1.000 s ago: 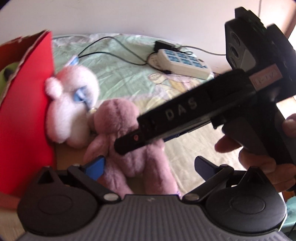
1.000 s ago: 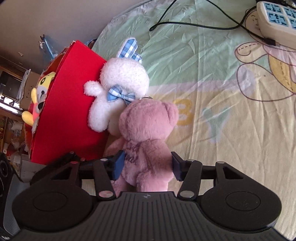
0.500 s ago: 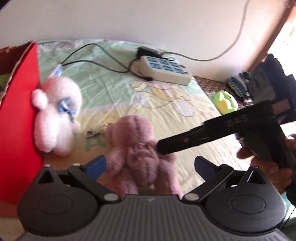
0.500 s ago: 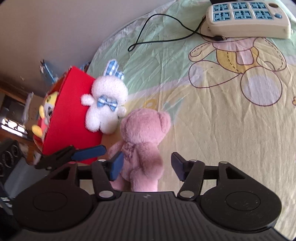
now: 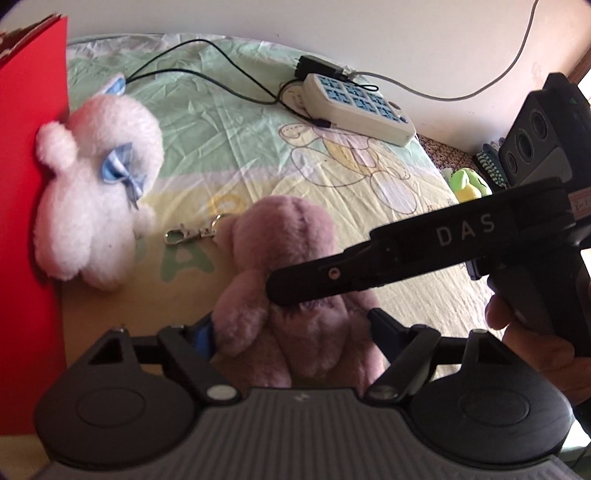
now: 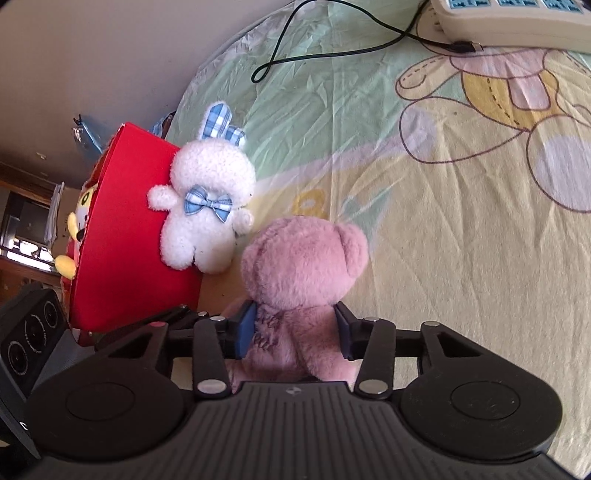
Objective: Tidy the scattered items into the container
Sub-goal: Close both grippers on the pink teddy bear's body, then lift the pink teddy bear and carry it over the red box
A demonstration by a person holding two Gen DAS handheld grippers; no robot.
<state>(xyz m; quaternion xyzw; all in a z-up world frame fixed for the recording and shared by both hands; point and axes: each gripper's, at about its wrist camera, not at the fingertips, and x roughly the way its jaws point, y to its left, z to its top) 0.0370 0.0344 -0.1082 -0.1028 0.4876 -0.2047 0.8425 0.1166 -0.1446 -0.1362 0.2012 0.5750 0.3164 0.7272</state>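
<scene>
A pink teddy bear [image 5: 288, 240] [image 6: 303, 258] lies on the cartoon bedsheet, its back to both cameras. My right gripper [image 6: 295, 326] is closing, and its blue pads press on the bear's torso from both sides. One finger [image 5: 369, 266] of it crosses the bear in the left wrist view. My left gripper [image 5: 291, 325] is closing around the bear's lower body; fur brushes both fingers, and I see no squeeze. A white rabbit [image 5: 96, 192] [image 6: 207, 206] with a blue bow leans on the red box [image 5: 29, 184] [image 6: 125, 229].
A white power strip [image 5: 354, 107] [image 6: 517, 22] and black cable [image 5: 207, 70] lie at the far side of the bed. A metal key clasp [image 5: 188, 232] sits by the bear's head. A yellow toy [image 6: 79, 218] is inside the box. A green toy [image 5: 467, 182] lies beyond the bed's edge.
Both grippers narrowed around the pink bear, and the right pads came onto its torso. The bear now lies apart from the rabbit. The left gripper sank closer to the bear.
</scene>
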